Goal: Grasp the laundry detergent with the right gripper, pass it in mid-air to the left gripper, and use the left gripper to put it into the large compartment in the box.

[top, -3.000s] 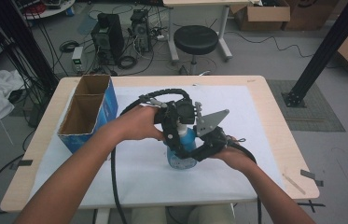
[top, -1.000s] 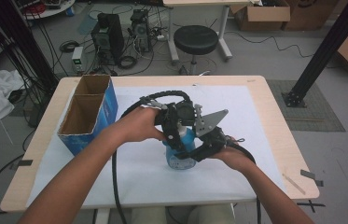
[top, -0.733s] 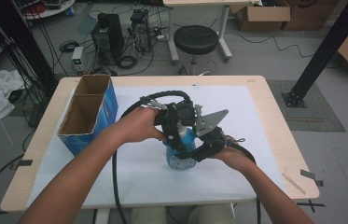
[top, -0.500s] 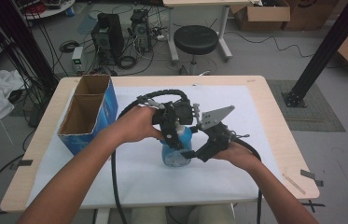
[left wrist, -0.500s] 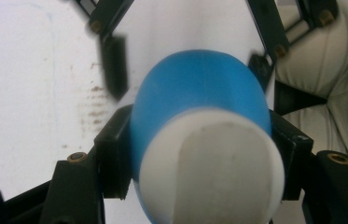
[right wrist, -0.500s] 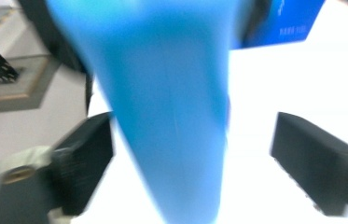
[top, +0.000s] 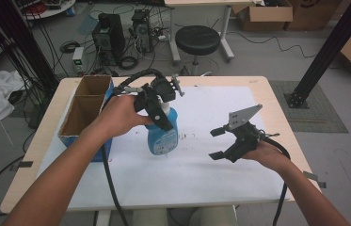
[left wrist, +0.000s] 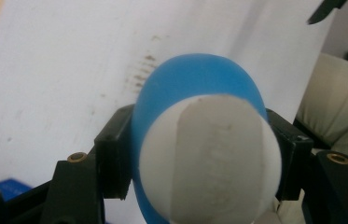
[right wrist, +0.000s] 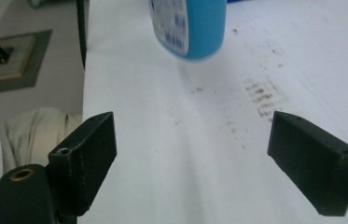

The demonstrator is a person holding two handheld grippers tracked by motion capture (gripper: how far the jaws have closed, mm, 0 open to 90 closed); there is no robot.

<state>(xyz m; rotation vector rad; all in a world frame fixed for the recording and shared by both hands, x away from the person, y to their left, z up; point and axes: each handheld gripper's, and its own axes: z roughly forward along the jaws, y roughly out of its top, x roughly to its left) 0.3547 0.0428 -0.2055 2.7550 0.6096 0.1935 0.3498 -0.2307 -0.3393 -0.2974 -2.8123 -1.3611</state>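
Observation:
A blue spray bottle (top: pixel 163 135) with a white top hangs upright over the middle of the white sheet, its base seemingly just off the paper. My left gripper (top: pixel 161 115) is shut on its neck, and in the left gripper view the black pads (left wrist: pixel 113 161) press on both sides of the bottle (left wrist: pixel 199 93). My right gripper (top: pixel 215 144) is apart from it, to the right and low over the sheet. Its jaws have just been opening and stand wide with nothing between them. In the right gripper view (right wrist: pixel 199 149) the bottle (right wrist: pixel 192 25) is ahead.
An open cardboard box with blue sides (top: pixel 86 110) stands at the table's left edge. A white sheet (top: pixel 201 183) covers most of the wooden table (top: pixel 276 94) and has faint brown specks near the bottle. A stool, cables and boxes are on the floor beyond.
My right gripper let go of the bottle, opened and drew away to the right. My left gripper moved the bottle a little up and to the left.

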